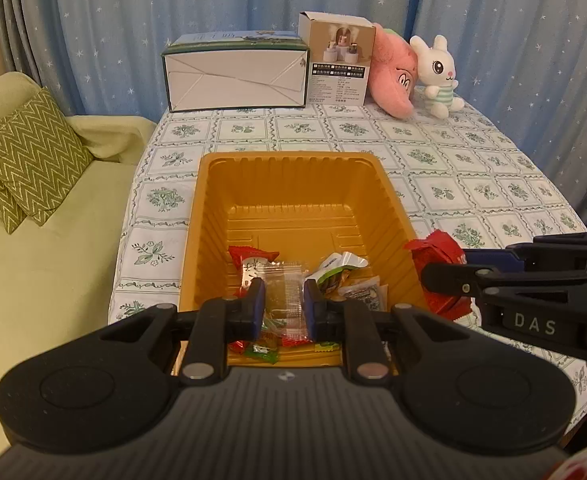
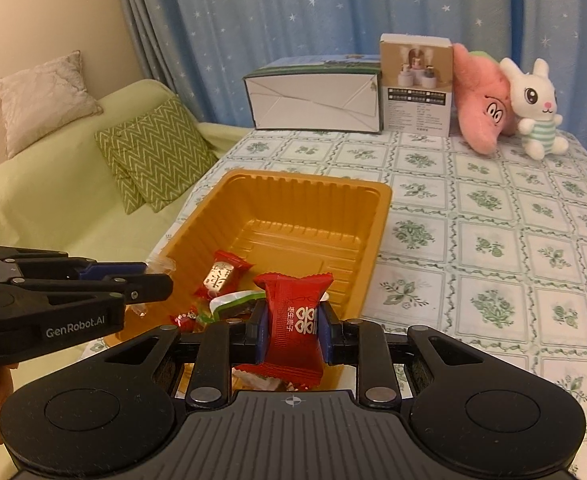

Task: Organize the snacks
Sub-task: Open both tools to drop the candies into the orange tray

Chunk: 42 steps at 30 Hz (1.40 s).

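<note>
A clear wrapped snack (image 1: pixel 284 300) is gripped by the left claw (image 1: pixel 283 306) and a red packet (image 2: pixel 296 320) by the right claw (image 2: pixel 293 326), above the near end of the orange tray (image 2: pixel 377 216) on the counter (image 2: pixel 493 240).

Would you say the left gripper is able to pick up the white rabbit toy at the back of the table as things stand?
Probably not yet: the left gripper is shut on a clear wrapped snack over the orange tray, so its jaws are occupied. The rabbit toy also sits far off at the table's back edge.
</note>
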### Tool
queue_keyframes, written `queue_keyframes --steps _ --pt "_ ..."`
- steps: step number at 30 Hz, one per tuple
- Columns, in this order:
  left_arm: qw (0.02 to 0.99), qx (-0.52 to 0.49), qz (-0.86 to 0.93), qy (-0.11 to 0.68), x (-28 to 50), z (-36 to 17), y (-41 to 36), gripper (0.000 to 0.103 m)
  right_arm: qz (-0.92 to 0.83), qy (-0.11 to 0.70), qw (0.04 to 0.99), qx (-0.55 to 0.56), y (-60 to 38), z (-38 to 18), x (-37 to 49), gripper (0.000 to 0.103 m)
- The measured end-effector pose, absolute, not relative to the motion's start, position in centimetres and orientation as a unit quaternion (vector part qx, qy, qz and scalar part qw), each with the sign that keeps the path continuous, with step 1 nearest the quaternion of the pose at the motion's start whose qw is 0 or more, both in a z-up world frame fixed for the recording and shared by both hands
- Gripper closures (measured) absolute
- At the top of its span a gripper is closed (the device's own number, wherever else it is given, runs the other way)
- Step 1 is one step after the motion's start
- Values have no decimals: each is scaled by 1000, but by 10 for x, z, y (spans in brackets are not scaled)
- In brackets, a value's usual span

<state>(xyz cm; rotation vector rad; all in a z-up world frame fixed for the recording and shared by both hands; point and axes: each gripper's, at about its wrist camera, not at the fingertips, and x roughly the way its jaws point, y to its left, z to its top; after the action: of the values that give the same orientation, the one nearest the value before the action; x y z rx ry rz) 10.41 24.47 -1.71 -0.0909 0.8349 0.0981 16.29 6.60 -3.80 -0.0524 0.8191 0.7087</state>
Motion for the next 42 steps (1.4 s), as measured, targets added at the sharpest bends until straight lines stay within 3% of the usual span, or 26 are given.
queue_keyframes --steps 14,42 --pt "908 -49 40 414 115 -30 254 85 336 397 854 -26 72 -47 174 77" --pt "908 -55 70 411 94 -31 272 57 351 398 848 11 90 -39 183 77"
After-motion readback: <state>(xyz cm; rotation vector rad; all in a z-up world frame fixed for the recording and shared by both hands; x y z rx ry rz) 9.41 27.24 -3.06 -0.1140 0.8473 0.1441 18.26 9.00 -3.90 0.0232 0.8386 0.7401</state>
